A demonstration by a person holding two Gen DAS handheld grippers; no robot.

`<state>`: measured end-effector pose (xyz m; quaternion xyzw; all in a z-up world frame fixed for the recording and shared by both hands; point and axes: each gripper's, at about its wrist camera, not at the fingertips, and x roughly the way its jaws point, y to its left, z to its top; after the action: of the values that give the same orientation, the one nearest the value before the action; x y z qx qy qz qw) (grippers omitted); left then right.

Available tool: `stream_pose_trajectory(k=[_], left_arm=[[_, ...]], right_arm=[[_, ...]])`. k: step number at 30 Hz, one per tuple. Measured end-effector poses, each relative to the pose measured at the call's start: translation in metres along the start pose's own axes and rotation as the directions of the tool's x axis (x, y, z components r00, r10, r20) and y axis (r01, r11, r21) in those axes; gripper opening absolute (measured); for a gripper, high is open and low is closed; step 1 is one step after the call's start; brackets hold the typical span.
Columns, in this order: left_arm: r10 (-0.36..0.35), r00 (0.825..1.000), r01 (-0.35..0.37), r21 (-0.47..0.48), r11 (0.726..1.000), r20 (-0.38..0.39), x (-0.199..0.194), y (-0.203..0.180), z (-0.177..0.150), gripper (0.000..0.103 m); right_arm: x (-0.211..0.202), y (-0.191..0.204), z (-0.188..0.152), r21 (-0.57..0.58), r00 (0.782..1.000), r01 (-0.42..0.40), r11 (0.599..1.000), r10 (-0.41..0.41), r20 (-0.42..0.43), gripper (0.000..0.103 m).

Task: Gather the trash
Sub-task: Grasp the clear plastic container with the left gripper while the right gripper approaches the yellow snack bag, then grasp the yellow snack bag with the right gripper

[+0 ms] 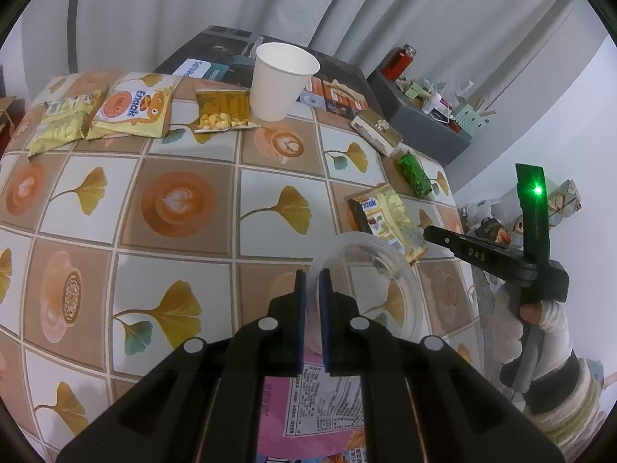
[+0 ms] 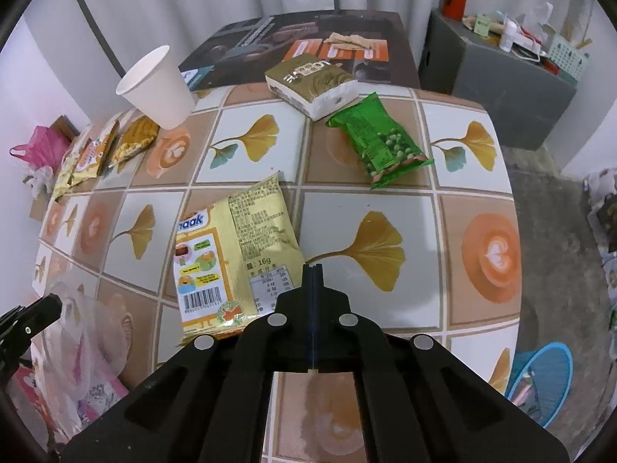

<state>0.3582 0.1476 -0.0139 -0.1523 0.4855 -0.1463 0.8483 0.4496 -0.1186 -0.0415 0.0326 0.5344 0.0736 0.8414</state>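
Observation:
My left gripper [image 1: 312, 274] is shut on the rim of a clear plastic cup [image 1: 370, 281], which tilts just above the tiled tablecloth [image 1: 115, 208]. A pink printed packet [image 1: 320, 405] lies under the fingers. In the right wrist view the same clear cup [image 2: 96, 328] sits at the lower left beside the left gripper [image 2: 54, 301]. My right gripper [image 2: 312, 266] is shut, its tips pinching the right corner of a yellow snack wrapper [image 2: 239, 254] that lies flat on the table. The left wrist view shows that right gripper [image 1: 426, 231] touching the yellow wrapper [image 1: 385, 223].
A white paper cup [image 2: 158, 88], a green pea packet [image 2: 378, 142] and a small box [image 2: 312, 81] stand further back. Several yellow snack packets [image 1: 131, 104] lie at the far left. A blue basket [image 2: 540, 382] sits on the floor to the right, near a grey cabinet [image 2: 497, 77].

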Motion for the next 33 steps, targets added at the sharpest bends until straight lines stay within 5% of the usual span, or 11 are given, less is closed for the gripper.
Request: stream_pose_trajectory(k=[5,7,12,17,23,33], left_arm=[[0.002,1.000,-0.002,0.002,1.000,0.010,-0.002,0.001,0.001,0.006],[0.002,1.000,-0.002,0.000,1.000,0.011,-0.002,0.001,0.001,0.006],[-0.003,1.000,0.003,-0.007,1.000,0.008,-0.001,0.002,0.001,0.006],[-0.002,1.000,0.002,-0.012,1.000,0.008,-0.001,0.004,0.001,0.006],[-0.001,1.000,0.001,-0.026,1.000,0.013,-0.001,0.008,0.000,0.006],[-0.011,1.000,0.012,-0.044,0.999,0.012,-0.002,0.014,-0.001,0.006]], right_arm=[[-0.016,-0.009,-0.006,0.068,0.992,-0.129,0.989,0.129,0.000,0.008],[-0.019,-0.014,-0.008,0.103,0.985,-0.171,0.980,0.174,-0.016,0.038],[-0.008,-0.017,-0.009,0.148,0.982,-0.163,0.975,0.175,-0.070,0.053],[0.011,0.006,-0.009,0.078,0.986,-0.111,0.991,0.120,-0.119,0.060],[0.020,0.029,-0.002,0.048,0.991,-0.065,0.997,0.070,-0.115,0.054],[0.030,0.011,0.012,0.256,0.956,-0.223,0.941,0.262,-0.130,0.054]])
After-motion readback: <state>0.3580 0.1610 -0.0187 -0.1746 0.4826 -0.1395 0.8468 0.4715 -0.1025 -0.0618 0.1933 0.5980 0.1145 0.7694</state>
